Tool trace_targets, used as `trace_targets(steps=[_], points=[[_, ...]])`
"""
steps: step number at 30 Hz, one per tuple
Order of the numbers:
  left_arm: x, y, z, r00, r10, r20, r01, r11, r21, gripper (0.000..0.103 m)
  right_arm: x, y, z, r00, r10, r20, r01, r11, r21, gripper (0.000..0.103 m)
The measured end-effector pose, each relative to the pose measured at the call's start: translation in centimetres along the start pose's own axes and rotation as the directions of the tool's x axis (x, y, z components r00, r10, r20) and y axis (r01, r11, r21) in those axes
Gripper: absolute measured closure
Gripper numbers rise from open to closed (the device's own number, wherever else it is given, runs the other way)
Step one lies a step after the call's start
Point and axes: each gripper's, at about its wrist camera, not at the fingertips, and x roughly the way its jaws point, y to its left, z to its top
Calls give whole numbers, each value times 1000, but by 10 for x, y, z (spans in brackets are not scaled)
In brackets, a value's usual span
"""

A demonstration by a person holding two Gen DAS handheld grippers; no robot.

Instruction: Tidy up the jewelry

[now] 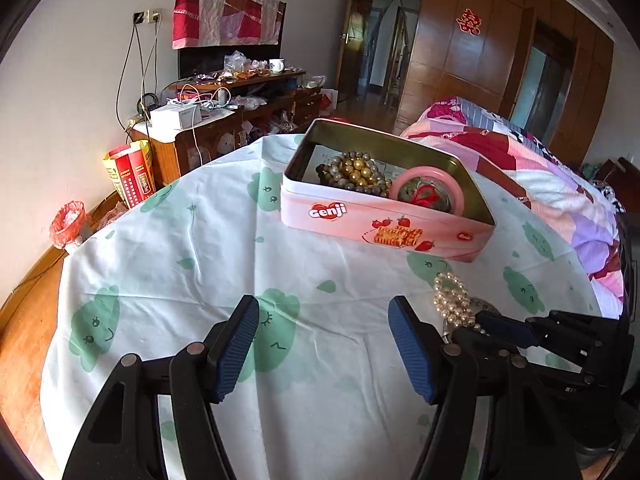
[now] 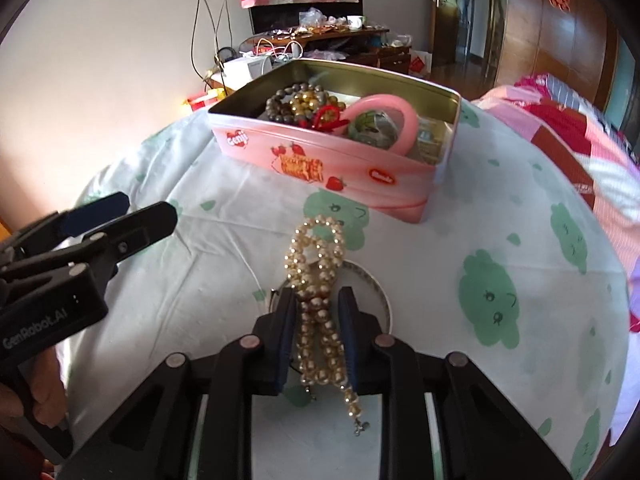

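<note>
A pink biscuit tin [image 2: 334, 172] with strawberry pictures sits open on the worktop [image 2: 500, 208], ahead of both claws. Inside it lie a heap of dark and gold bead bracelets [image 1: 356, 174], a pink ring-shaped case [image 2: 394, 118] and something with red cord [image 2: 330, 118]; other contents at the tin's far right end are too unclear to name.

The worktop is covered by a white cloth [image 1: 192, 240] printed with green cloud faces. Beyond it stand a cluttered wooden cabinet [image 1: 236, 120], a white wall with dangling cables, wooden wardrobe doors [image 1: 472, 48] and a bed with a pink patchwork quilt [image 1: 532, 176].

The right claw [image 2: 318, 320] is clenched on a pearl necklace [image 2: 320, 276], bunched in strands between its blue pads [image 2: 350, 332]. The necklace's upper loops stand ahead of the fingertips, short of the tin, and its loose ends hang back toward the camera. Beneath the claw is a small white saucer [image 2: 378, 284] on the cloth.

The left claw [image 1: 322, 344] is released, its blue pads spread wide with only cloth between them. It hovers low over the worktop, just to the left of the right claw, pointing toward the tin. A hand [image 2: 40, 396] grips its handle.
</note>
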Motion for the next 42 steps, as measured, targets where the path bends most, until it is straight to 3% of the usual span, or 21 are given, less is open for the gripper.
trace_targets(steps=[3, 7, 9, 11, 14, 17, 22, 27, 29, 31, 32, 34, 36, 38, 40, 42], points=[[-3, -1, -1, 1000, 2, 5, -3, 1000, 14, 35, 0, 4, 0, 1000, -20, -2, 20, 1000, -16, 77], [-4, -3, -2, 1000, 6, 3, -6, 1000, 24, 35, -3, -2, -1, 1000, -2, 12, 2, 1000, 19, 87], [-3, -4, -1, 1000, 7, -4, -7, 1000, 26, 35, -13, -10, -1, 998, 29, 63, -32, 998, 62, 87], [-1, -5, 0, 1000, -11, -15, 11, 1000, 22, 36, -32, -21, -6, 984, 63, 168, -81, 991, 107, 88], [6, -13, 0, 995, -81, -56, 83, 996, 24, 36, -53, -36, -16, 959, 47, 281, -101, 978, 183, 94], [15, -27, 0, 987, -126, -103, 132, 990, 51, 36, -63, -50, -23, 943, 11, 333, -106, 957, 269, 94], [32, -42, -2, 973, -141, -185, 156, 986, 65, 36, -53, -65, -18, 948, 35, 316, -149, 927, 343, 94], [35, -59, -2, 967, -160, -199, 185, 976, 114, 36, -56, -73, -22, 947, 38, 318, -162, 913, 374, 92], [37, -67, -2, 969, -137, -204, 170, 973, 155, 41, -56, -73, -23, 947, 39, 318, -164, 912, 376, 92], [37, -74, -2, 975, -98, -201, 142, 967, 213, 74, -58, -73, -26, 945, 37, 324, -164, 913, 374, 92], [38, -79, -2, 978, -73, -195, 122, 960, 252, 79, -58, -73, -26, 945, 35, 327, -163, 913, 374, 92], [37, -82, -2, 975, -91, -202, 146, 949, 279, 97, -58, -73, -26, 945, 35, 325, -162, 914, 372, 89], [35, -86, -5, 977, -83, -195, 142, 940, 310, 98, -57, -73, -26, 946, 33, 322, -158, 914, 373, 80], [34, -84, -4, 973, -113, -200, 171, 939, 299, 98, -57, -73, -25, 946, 26, 323, -153, 915, 374, 57], [30, -76, 0, 970, -159, -186, 204, 945, 256, 98, -60, -73, -26, 943, 15, 333, -147, 915, 376, 55], [15, -64, 4, 974, -199, -111, 218, 954, 203, 98, -60, -74, -27, 941, 18, 337, -153, 913, 379, 55]])
